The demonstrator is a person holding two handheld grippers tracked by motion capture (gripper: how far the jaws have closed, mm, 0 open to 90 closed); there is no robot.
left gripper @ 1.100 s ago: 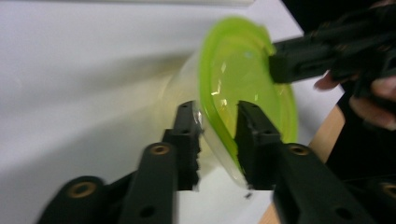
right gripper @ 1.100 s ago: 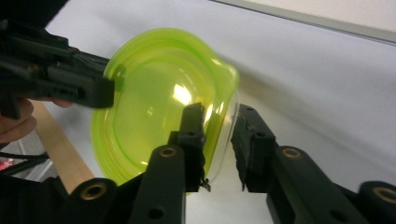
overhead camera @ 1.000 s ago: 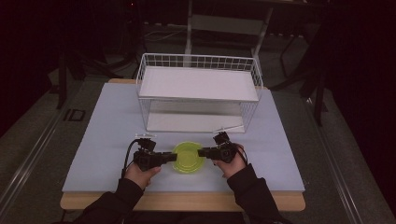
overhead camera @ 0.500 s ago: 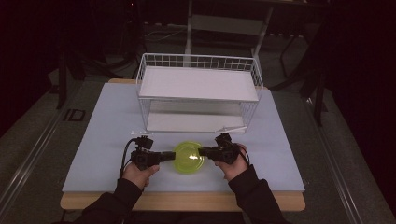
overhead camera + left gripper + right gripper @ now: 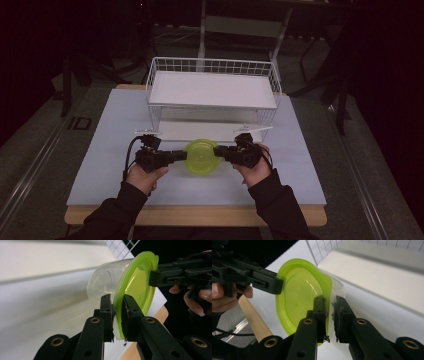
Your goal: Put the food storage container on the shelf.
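1. The person's two forearms, in dark sleeves, come in from the near edge of the bench and angle inward toward each other.
2. The left hand (image 5: 144, 176) holds the left gripper (image 5: 181, 154), which points right. Its jaws are pinched on the rim of the clear container with a green lid (image 5: 201, 157).
3. The right hand (image 5: 255, 169) holds the right gripper (image 5: 220, 150), which points left. Its jaws are clamped on the opposite rim of that container.
4. In the left gripper view, the fingers (image 5: 192, 298) of the right hand wrap the far gripper.

Dark room; grey floor (image 5: 45, 150); metal frame (image 5: 240, 25) behind table (image 5: 115, 125).
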